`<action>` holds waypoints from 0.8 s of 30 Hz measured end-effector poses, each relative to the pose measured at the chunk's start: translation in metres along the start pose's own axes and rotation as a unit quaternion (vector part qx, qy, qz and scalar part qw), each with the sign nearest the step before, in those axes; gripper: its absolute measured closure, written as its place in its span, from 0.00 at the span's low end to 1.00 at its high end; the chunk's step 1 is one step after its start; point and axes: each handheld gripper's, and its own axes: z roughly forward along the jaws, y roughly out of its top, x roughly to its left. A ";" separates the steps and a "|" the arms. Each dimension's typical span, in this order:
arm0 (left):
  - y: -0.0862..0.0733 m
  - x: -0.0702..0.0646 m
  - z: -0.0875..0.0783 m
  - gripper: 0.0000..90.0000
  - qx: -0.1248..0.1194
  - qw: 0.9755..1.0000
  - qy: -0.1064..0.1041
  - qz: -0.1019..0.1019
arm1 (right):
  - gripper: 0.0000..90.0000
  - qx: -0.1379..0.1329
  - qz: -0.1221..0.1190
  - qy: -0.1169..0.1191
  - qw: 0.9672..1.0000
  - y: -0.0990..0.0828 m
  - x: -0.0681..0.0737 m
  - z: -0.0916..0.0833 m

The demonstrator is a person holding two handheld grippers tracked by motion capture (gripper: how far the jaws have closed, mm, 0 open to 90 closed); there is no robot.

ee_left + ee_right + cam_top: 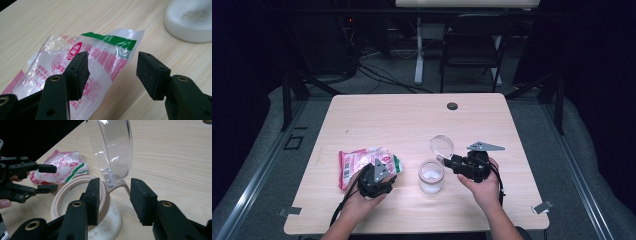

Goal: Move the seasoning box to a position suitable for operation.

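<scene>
My left gripper (pixel 112 72) fingers spread, hovering over torn pink-and-green packet (pixel 100 60) lying flat on surface (pixel 412 115), not pinching it. My right gripper (pixel 113 200) fingers spread either side of clear hinged lid (pixel 112 150), upright above open jar (pixel 75 202). Jar just beside packet.

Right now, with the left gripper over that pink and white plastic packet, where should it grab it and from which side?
Grip the packet by its torn green-banded top corner, which curls up off the table. The left gripper already straddles it with open jaws, so come straight down from above and pinch the thin film flat.
</scene>
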 end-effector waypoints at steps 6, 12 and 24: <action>0.000 -0.005 0.013 0.49 0.026 0.999 0.030 0.035 | 0.65 0.001 -0.003 0.000 1.000 -0.001 0.001 0.001; -0.001 -0.004 0.019 0.53 0.039 0.997 0.059 0.038 | 0.65 0.000 -0.003 -0.002 1.000 -0.001 0.000 0.001; -0.009 0.011 0.027 0.49 0.037 0.996 0.079 0.012 | 0.64 -0.002 -0.005 -0.004 1.000 -0.002 0.000 0.001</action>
